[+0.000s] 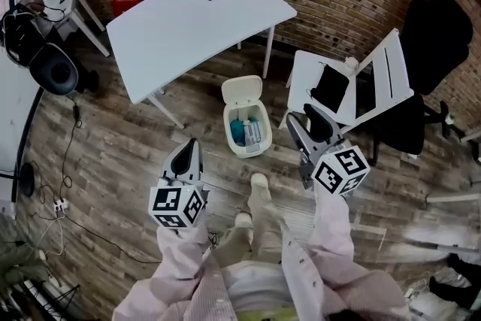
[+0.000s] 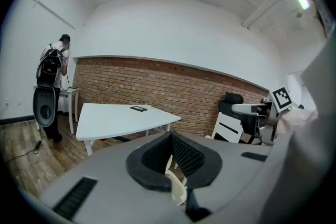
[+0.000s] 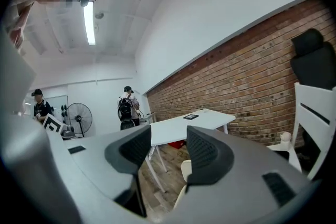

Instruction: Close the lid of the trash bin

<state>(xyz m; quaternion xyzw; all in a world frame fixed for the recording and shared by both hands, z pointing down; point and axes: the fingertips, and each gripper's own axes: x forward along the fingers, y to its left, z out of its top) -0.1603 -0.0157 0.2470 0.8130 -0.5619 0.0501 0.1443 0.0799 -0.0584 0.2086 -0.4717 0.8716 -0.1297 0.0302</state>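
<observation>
Left gripper [image 1: 189, 145], jaws pressed together and empty, and right gripper [image 1: 301, 117], jaws spread, hover on the near side of the small white plastic trash bin [image 1: 228, 127]. Its hinged white lid [image 1: 241, 90] stands open on the far side, so closing is judged not yet begun.

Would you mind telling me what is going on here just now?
A person stands over an open trash bin on the floor, a gripper in each hand. The lid is up and untouched. The left gripper is shut and the right gripper open; both are empty, and neither touches the bin.
</observation>
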